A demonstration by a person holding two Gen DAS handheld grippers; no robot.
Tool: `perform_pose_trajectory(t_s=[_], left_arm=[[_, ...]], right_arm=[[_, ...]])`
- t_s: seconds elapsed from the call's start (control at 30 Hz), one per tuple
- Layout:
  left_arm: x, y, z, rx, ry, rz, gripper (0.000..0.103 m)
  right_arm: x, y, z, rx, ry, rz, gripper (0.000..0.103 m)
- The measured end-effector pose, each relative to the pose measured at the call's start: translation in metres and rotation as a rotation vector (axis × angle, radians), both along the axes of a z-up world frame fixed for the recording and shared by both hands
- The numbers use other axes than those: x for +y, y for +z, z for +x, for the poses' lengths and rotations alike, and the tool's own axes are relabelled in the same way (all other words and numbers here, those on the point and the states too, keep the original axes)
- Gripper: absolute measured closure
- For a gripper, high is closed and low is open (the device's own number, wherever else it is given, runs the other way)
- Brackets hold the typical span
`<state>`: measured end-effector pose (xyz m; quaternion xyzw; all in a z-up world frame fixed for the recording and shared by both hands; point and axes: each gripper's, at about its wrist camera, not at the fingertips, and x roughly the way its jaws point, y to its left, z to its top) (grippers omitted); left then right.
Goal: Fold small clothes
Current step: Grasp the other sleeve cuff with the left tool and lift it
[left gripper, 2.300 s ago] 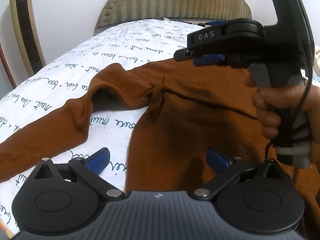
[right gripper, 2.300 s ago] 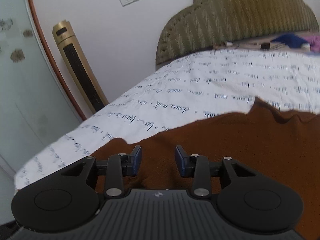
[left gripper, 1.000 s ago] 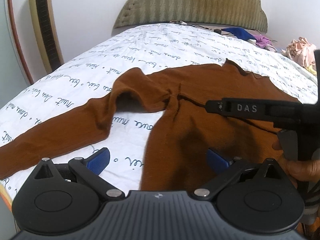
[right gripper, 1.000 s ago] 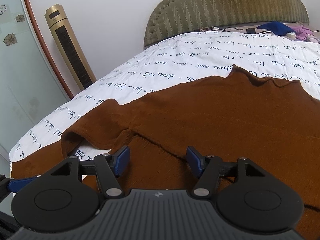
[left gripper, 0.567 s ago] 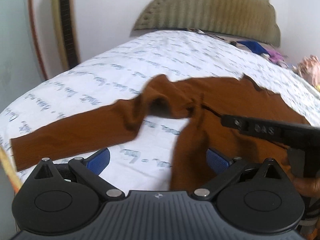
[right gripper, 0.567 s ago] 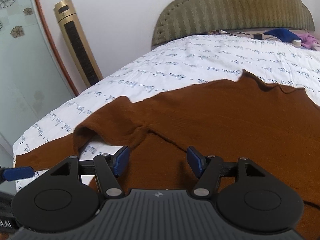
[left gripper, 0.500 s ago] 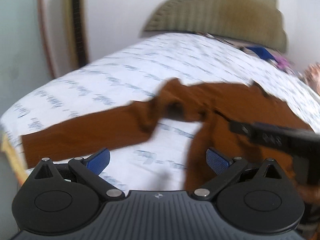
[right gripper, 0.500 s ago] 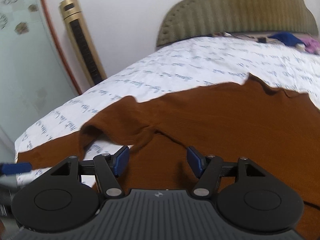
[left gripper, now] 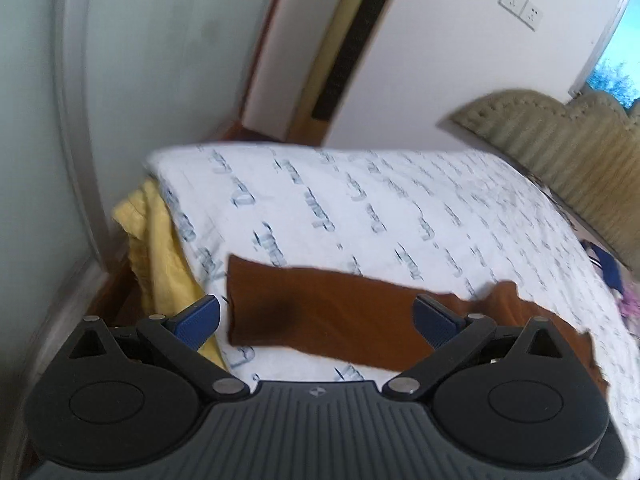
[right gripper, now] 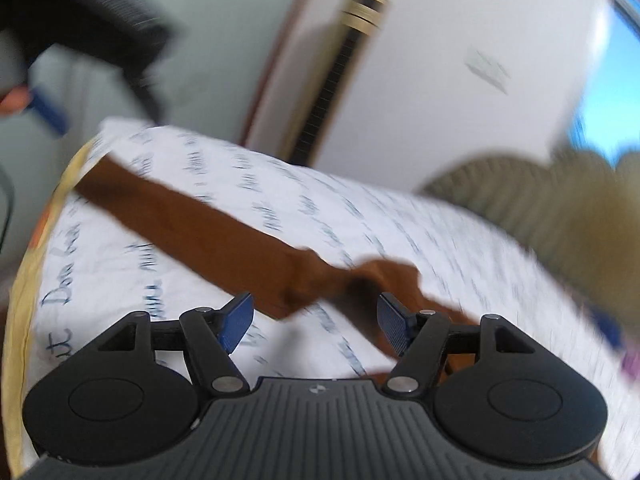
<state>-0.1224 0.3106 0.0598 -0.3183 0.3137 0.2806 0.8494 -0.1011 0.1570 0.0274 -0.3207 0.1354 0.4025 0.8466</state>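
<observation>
A brown long-sleeved top lies flat on the bed. Its left sleeve (left gripper: 320,312) stretches toward the bed's corner, with the cuff end just ahead of my left gripper (left gripper: 316,318). The left gripper is wide open and empty, hovering over the sleeve near the cuff. In the blurred right wrist view the sleeve (right gripper: 208,236) runs from upper left to the bunched armpit (right gripper: 380,276). My right gripper (right gripper: 316,316) is open and empty above the sleeve's upper part. The left gripper's body shows blurred at the top left of the right wrist view (right gripper: 100,28).
The bed has a white sheet with blue script (left gripper: 400,208) over a yellow layer (left gripper: 160,256) that hangs at the corner. A padded headboard (left gripper: 560,152) is at the right. A gold tower fan (left gripper: 348,48) stands by the wall. The bed edge drops off at the left.
Both grippers have swung left, from over the top's body to over the left sleeve. The left gripper now faces the cuff and bed corner. Both stay open.
</observation>
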Motion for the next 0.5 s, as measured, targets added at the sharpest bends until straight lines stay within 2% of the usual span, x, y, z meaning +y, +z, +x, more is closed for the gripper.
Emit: perform_pose_trajectory(t_s=[0.1,0.23,0.4,0.5], left_arm=[[0.008,-0.011,0.002,-0.034,-0.058,-0.131,0.0],[0.014,-0.026,0.004,-0.054,-0.1,-0.253,0.0],[0.017,-0.043,0.009,-0.107,-0.127,-0.414,0.0],[0.022,-0.054,0.011,-0.156,-0.116,-0.463,0.001]], right_arm=[[0.021,-0.011,-0.01,-0.047,0.072,-0.058,0.035],[0.042,-0.024,-0.02,-0.098,0.119,-0.128,0.035],[0.046,-0.029,-0.019,-0.09,0.107,-0.133,0.035],[0.042,-0.029,-0.016,-0.078,0.096,-0.119,0.032]])
